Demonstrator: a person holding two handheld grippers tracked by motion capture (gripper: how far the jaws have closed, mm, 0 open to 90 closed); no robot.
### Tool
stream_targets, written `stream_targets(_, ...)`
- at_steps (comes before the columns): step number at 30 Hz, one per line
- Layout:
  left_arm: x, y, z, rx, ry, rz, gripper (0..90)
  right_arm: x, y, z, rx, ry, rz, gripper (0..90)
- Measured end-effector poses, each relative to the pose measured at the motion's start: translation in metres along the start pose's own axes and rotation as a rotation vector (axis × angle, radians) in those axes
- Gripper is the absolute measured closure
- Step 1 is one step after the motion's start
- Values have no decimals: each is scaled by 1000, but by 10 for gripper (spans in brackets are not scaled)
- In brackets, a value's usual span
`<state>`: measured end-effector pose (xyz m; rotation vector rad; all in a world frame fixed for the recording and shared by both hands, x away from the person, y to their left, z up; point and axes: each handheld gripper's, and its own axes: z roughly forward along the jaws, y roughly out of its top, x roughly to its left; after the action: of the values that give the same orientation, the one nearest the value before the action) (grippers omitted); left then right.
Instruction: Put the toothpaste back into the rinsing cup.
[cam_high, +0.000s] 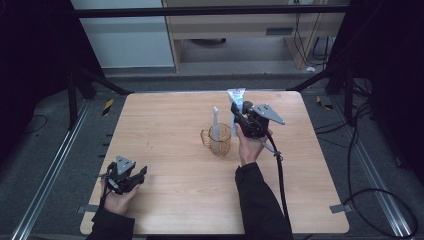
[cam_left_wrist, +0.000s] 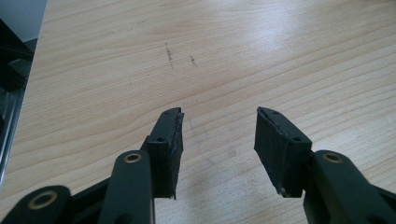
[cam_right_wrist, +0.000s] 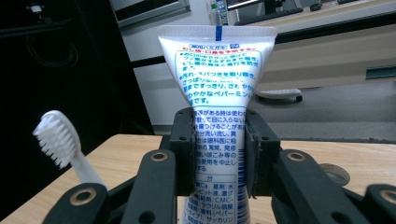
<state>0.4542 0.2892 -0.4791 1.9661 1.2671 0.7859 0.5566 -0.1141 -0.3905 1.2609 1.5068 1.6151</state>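
Note:
A white toothpaste tube (cam_right_wrist: 219, 74) with blue and red print stands upright, crimped end up, between the jaws of my right gripper (cam_right_wrist: 219, 149), whose pads press on both its sides. In the high view the right gripper (cam_high: 243, 116) holds the tube (cam_high: 236, 96) above the table, just right of an amber plastic cup (cam_high: 219, 139). A white toothbrush (cam_high: 215, 121) stands in that cup, bristles up; the toothbrush (cam_right_wrist: 63, 144) also rises at the left of the right gripper view. My left gripper (cam_high: 136, 178) rests near the table's front left, and its jaws (cam_left_wrist: 219, 135) stand open over bare wood.
The wooden table (cam_high: 165, 120) has dark floor and metal rails around it. A black cable (cam_high: 280, 170) trails from the right gripper across the table's right half. Shelving and cables stand beyond the far edge.

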Motion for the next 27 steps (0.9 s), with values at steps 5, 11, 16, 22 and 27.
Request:
stream_targets(5, 0, 0, 0, -2, 0, -2, 509, 4, -1, 8, -7, -9, -9, 692)
stream_targets(11, 0, 0, 0, -3, -2, 0, 509, 7, -4, 17, -13, -8, -10, 692)
stream_targets(16, 1, 0, 0, -3, -2, -2, 509, 8, -7, 23, -13, 1, 7, 691)
stream_targets(22, 1, 0, 1, -1, -2, -2, 509, 10, -13, 29, 6, 8, 14, 691)
stream_targets(27, 1, 0, 0, -1, -2, -1, 509, 11, -18, 33, 17, 11, 15, 690)
